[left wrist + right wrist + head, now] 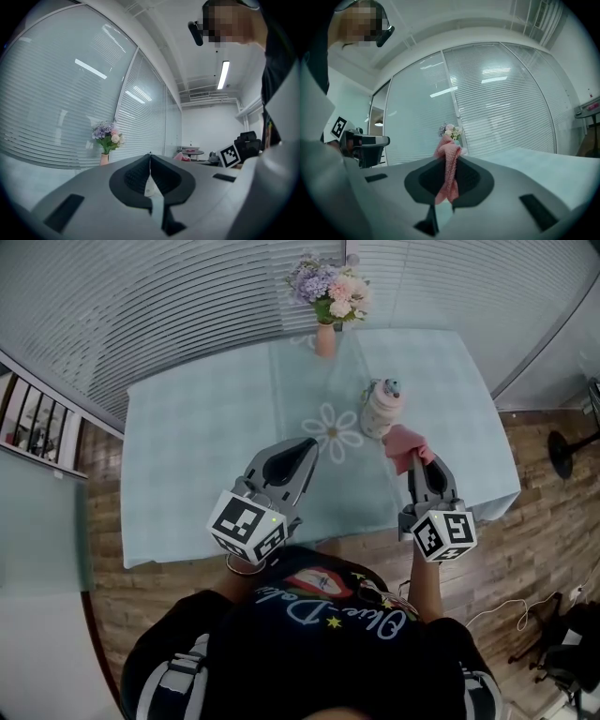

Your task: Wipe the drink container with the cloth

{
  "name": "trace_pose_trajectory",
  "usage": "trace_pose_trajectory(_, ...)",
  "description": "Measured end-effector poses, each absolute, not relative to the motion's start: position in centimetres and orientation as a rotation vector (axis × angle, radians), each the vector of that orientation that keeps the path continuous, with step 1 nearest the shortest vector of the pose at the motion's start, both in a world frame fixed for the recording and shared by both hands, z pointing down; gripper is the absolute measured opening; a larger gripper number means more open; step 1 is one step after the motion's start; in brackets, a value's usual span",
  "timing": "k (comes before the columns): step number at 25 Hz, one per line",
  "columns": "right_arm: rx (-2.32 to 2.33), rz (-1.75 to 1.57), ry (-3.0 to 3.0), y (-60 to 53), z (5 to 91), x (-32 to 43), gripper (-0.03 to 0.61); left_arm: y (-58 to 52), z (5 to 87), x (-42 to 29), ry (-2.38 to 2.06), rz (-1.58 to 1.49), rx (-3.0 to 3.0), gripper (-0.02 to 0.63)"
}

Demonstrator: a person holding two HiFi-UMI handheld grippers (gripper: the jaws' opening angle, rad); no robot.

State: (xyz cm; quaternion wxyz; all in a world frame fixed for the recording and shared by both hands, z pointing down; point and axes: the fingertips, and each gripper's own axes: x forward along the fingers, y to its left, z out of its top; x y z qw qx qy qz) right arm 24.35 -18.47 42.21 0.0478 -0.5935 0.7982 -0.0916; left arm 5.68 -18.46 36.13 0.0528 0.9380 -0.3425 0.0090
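A pale pink drink container [382, 409] with a dark lid stands upright on the light blue tablecloth [206, 427], right of middle. My right gripper [420, 460] is shut on a pink cloth [406, 444], which sticks out of the jaws just below and right of the container. In the right gripper view the pink cloth [448, 171] hangs pinched between the closed jaws. My left gripper [307, 448] is shut with nothing in it, held left of the container and pointing toward it. The left gripper [150, 157] tilts upward in its own view, so the table is hidden there.
A small vase of flowers [327, 298] stands at the table's far edge; the flowers [108, 138] also show in the left gripper view. A white flower print [334, 430] marks the cloth. Window blinds [141, 296] run behind; wooden floor [534, 456] lies right.
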Motion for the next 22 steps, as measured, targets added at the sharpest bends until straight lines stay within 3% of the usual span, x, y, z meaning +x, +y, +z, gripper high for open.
trace_pose_trajectory(22, -1.776, -0.273, 2.441, -17.1, 41.4, 23.8, 0.028, -18.2, 36.1, 6.9, -1.002, 0.038, 2.873, 0.006)
